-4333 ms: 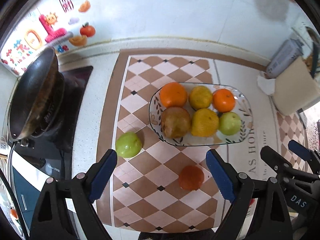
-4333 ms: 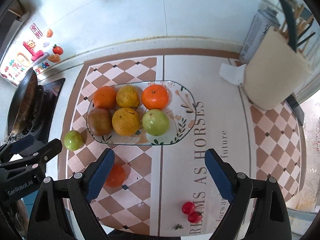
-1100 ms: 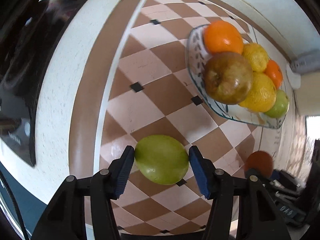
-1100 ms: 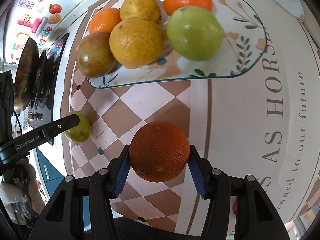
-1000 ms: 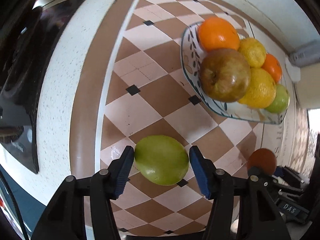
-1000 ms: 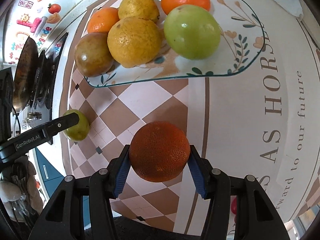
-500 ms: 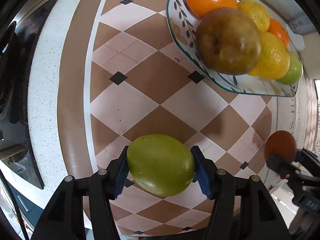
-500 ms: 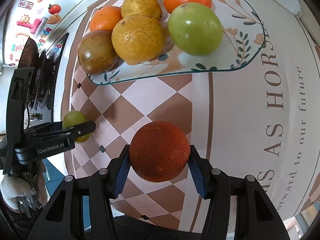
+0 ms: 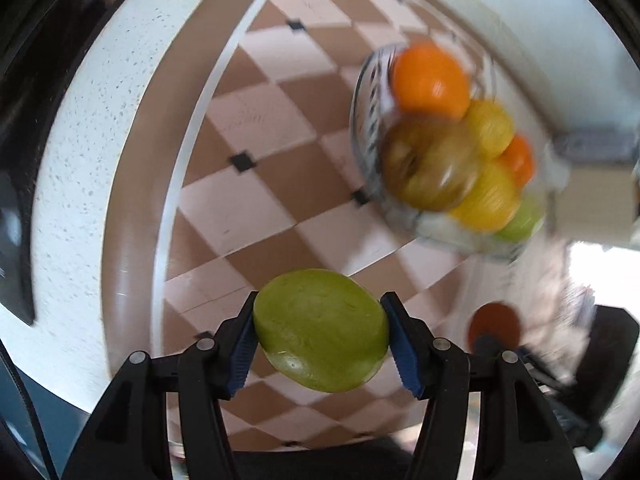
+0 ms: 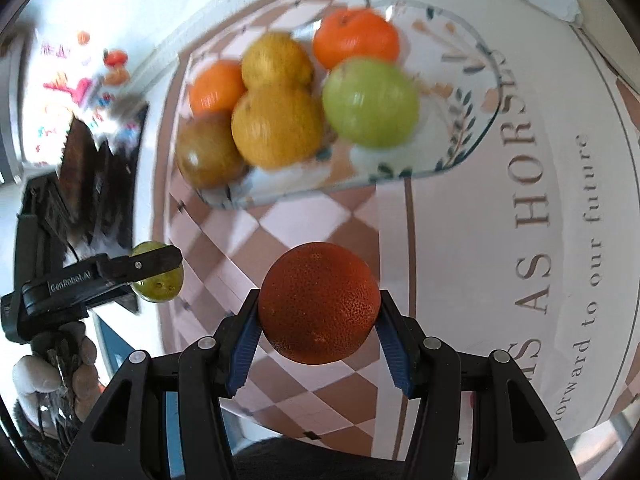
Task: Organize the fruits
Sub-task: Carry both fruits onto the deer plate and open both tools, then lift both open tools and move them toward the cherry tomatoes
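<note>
Both views are smeared by motion, so the fruit on the glass plate (image 10: 476, 128) and the objects along the wall read only as soft shapes; in the left wrist view the plate's far end melts into a pale blur. The table (image 9: 80, 168) is white speckled stone covered by a brown-and-pink checkered mat (image 9: 256, 184) with a lettered panel. A dark stove (image 10: 100, 184) sits to the left, below bright stickers on the white wall. The plate holds two oranges, two yellow fruits, a brownish fruit (image 10: 208, 156) and a green apple (image 10: 370, 104). The left tool (image 9: 320, 338) is clenched on a green fruit (image 9: 320, 328), lifted clear of the mat. The right tool (image 10: 318, 316) grips a dark orange (image 10: 318, 302), also in the air, in front of the plate.
</note>
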`<state>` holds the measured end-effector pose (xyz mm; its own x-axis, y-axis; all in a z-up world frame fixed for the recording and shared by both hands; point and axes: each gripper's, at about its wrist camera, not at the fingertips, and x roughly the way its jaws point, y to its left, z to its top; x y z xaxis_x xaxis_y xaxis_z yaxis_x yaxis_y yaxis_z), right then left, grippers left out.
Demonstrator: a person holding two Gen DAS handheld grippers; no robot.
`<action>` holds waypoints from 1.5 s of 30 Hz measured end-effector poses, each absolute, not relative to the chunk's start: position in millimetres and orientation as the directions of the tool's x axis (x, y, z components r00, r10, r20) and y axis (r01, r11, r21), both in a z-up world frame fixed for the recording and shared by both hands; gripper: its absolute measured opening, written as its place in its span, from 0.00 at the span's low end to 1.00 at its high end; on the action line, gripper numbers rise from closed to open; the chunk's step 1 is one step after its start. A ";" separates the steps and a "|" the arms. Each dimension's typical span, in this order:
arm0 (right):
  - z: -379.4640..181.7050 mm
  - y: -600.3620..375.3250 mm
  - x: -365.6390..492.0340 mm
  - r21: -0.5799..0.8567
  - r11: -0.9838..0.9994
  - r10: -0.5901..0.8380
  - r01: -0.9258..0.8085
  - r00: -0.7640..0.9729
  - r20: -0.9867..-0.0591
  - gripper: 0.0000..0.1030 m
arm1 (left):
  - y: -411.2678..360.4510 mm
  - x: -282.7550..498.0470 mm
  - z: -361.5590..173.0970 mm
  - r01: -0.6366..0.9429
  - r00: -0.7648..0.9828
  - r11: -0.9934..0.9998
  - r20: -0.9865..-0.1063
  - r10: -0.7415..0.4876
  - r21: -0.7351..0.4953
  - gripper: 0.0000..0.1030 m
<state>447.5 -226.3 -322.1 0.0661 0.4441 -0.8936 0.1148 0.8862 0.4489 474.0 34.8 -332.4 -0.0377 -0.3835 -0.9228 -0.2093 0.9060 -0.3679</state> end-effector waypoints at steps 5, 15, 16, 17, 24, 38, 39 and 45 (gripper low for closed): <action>-292.0 -259.5 474.7 0.477 0.865 0.453 0.157 0.165 -0.876 0.56 | 43.2 500.9 -320.1 -0.275 0.026 0.865 -0.903 -0.429 -0.419 0.55; -293.1 -301.3 559.4 0.330 0.928 0.292 0.173 0.210 -0.933 0.56 | 39.7 564.6 -324.7 -0.299 0.050 0.880 -0.927 -0.373 -0.370 0.55; -298.2 -301.6 565.7 0.313 0.935 0.278 0.170 0.198 -0.940 0.56 | 40.4 567.1 -327.2 -0.296 0.044 0.883 -0.929 -0.367 -0.363 0.55; -302.4 -300.1 569.5 0.302 0.939 0.270 0.166 0.190 -0.944 0.56 | 45.6 569.5 -328.1 -0.293 0.036 0.886 -0.931 -0.364 -0.358 0.55; -326.9 -290.8 576.4 0.266 0.953 0.246 0.145 0.140 -0.959 0.56 | 41.1 568.2 -341.3 -0.299 0.019 0.882 -0.926 -0.377 -0.365 0.55; -326.6 -285.5 576.3 0.273 0.946 0.250 0.174 0.142 -0.958 0.79 | 49.7 571.9 -341.4 -0.329 0.003 0.855 -0.906 -0.424 -0.402 0.75; -325.5 -284.3 576.1 0.272 0.947 0.249 0.173 0.143 -0.958 0.79 | 48.8 572.3 -339.9 -0.323 0.006 0.856 -0.906 -0.424 -0.403 0.76; -318.1 -280.7 569.4 0.279 0.945 0.253 0.172 0.155 -0.955 0.79 | 46.1 573.8 -331.8 -0.295 0.008 0.873 -0.915 -0.403 -0.387 0.80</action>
<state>569.4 -280.7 -318.1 0.1553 0.2532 -0.9549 0.1716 0.9450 0.2785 573.8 46.1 -331.8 0.0083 -0.4030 -0.9152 -0.2952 0.8734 -0.3873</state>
